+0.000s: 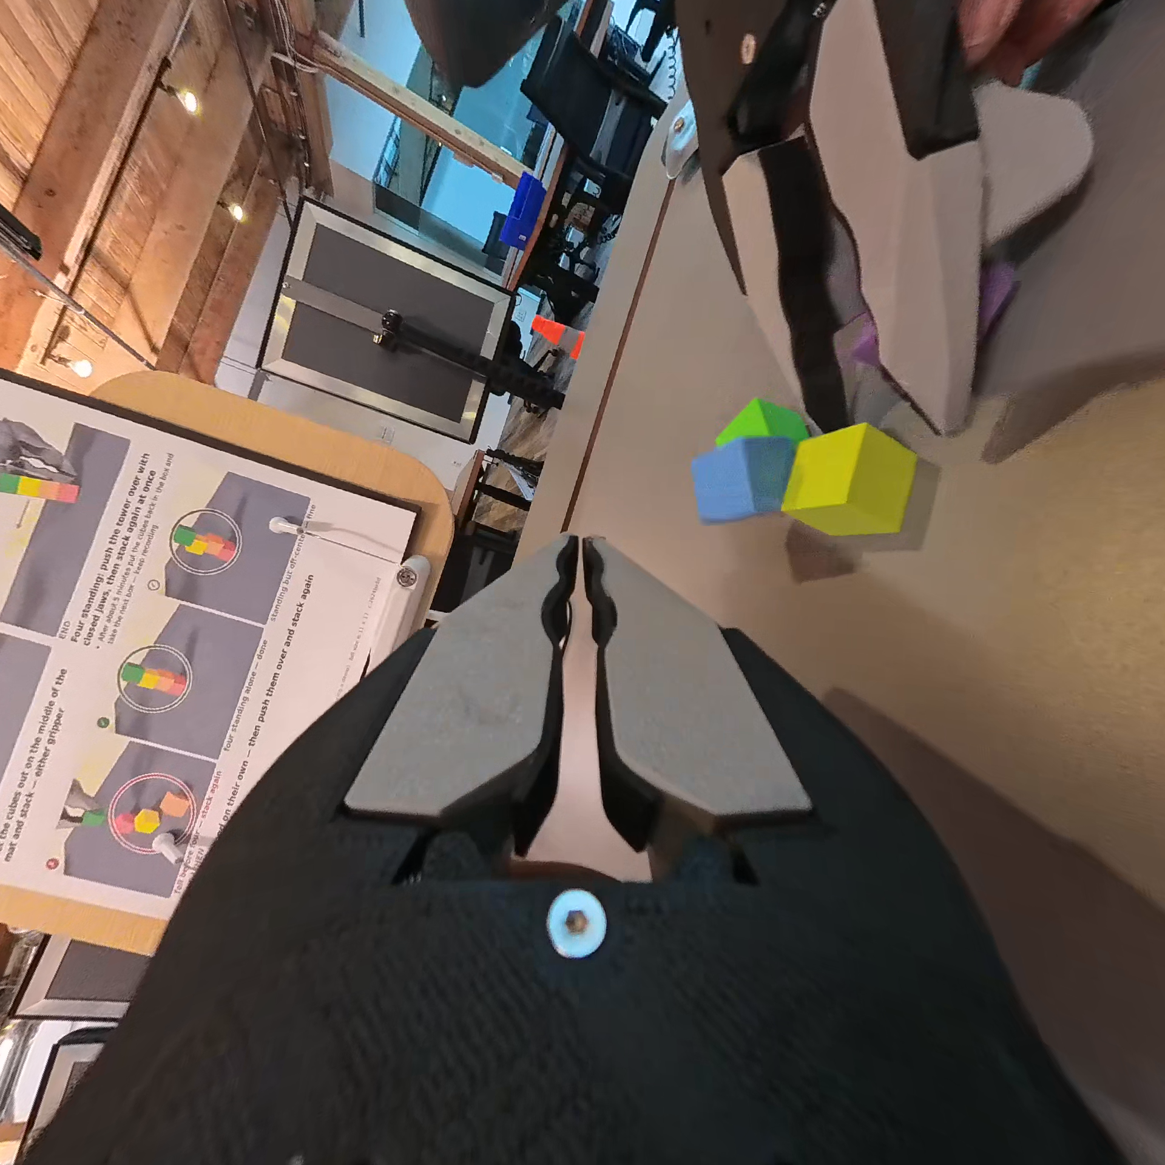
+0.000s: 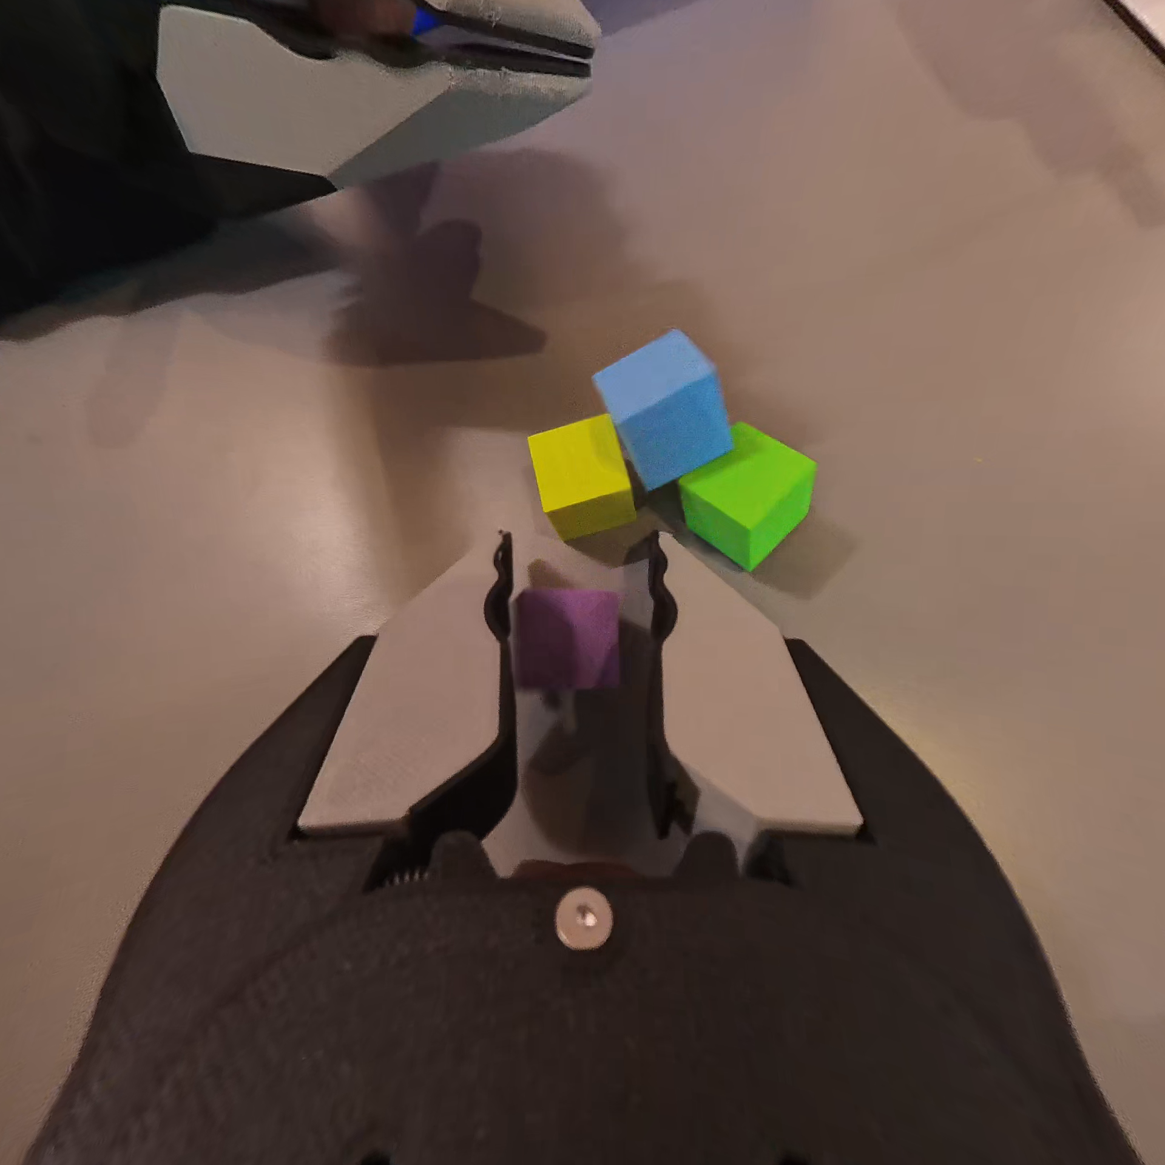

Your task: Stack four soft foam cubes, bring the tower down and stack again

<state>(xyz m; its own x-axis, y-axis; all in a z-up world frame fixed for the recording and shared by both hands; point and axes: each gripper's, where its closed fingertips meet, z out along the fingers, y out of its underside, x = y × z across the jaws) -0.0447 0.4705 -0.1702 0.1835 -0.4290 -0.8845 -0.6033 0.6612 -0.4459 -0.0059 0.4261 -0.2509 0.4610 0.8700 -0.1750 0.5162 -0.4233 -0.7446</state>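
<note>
Right wrist view, centre: right claw [image 2: 579,555] half open around purple cube [image 2: 567,637], grip unconfirmed; blue cube [image 2: 668,410] leans on yellow cube [image 2: 583,476] and green cube [image 2: 747,495] on table [image 2: 252,504]; left claw [image 1: 580,547] shut, empty; advise squaring a base first.

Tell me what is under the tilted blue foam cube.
The blue foam cube leans on the yellow foam cube and the green foam cube. Whether its hidden lower corner touches the table cannot be seen.
</note>
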